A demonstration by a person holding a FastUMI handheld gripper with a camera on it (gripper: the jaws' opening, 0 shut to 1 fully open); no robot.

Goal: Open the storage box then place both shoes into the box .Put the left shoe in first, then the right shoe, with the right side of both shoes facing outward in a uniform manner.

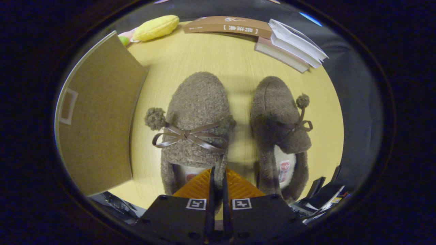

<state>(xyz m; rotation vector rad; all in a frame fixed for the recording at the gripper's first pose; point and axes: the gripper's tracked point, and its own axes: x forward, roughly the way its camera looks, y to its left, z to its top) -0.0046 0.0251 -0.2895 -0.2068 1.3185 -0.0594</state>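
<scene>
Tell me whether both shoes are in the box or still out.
Out. The left shoe and right shoe lie side by side on the table, beside the box; fingers closed.

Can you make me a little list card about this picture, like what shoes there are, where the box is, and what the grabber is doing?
shoes: two fuzzy brown slippers, left shoe and right shoe, side by side on the table
bows: one on each shoe
box: beside the left shoe, closed
gripper: fingers nearly together at the left shoe's heel, holding nothing
far side: books, yellow plush toy
shoes in box: none yet
</scene>
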